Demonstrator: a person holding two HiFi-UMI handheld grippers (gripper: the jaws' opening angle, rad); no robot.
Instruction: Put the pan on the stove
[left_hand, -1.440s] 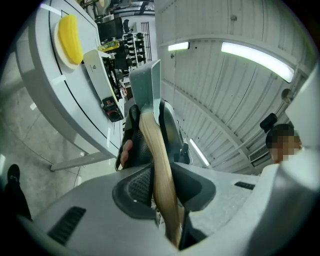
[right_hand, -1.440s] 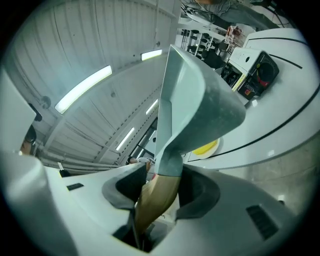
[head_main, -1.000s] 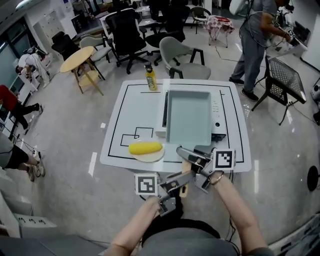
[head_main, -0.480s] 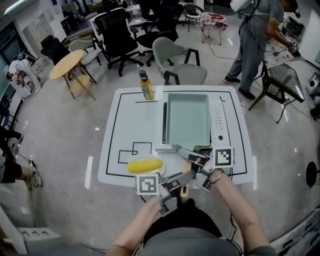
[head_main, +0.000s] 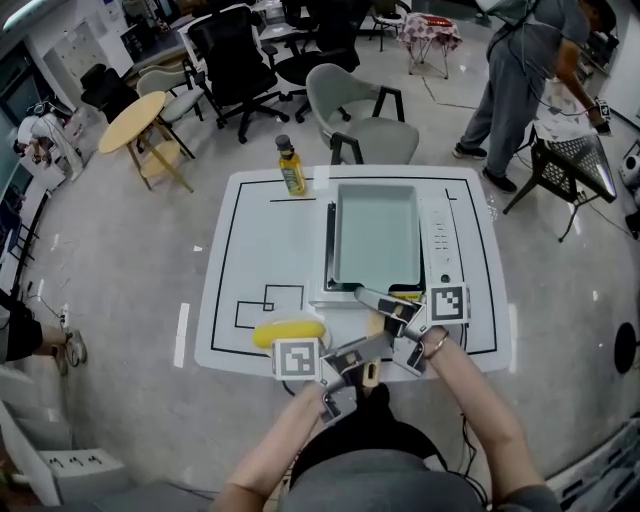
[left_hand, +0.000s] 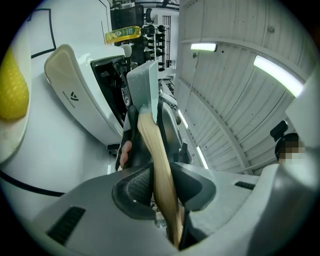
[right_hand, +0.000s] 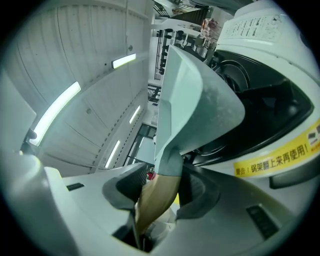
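With the yellow corn at my left, I'm clamping the left gripper on the wooden handle; the right gripper is pinching it too, holding the pan over the white stove.

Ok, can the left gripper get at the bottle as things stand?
Probably not: the left gripper is shut on the pan handle, and the bottle stands at the far edge of the table, past the stove.
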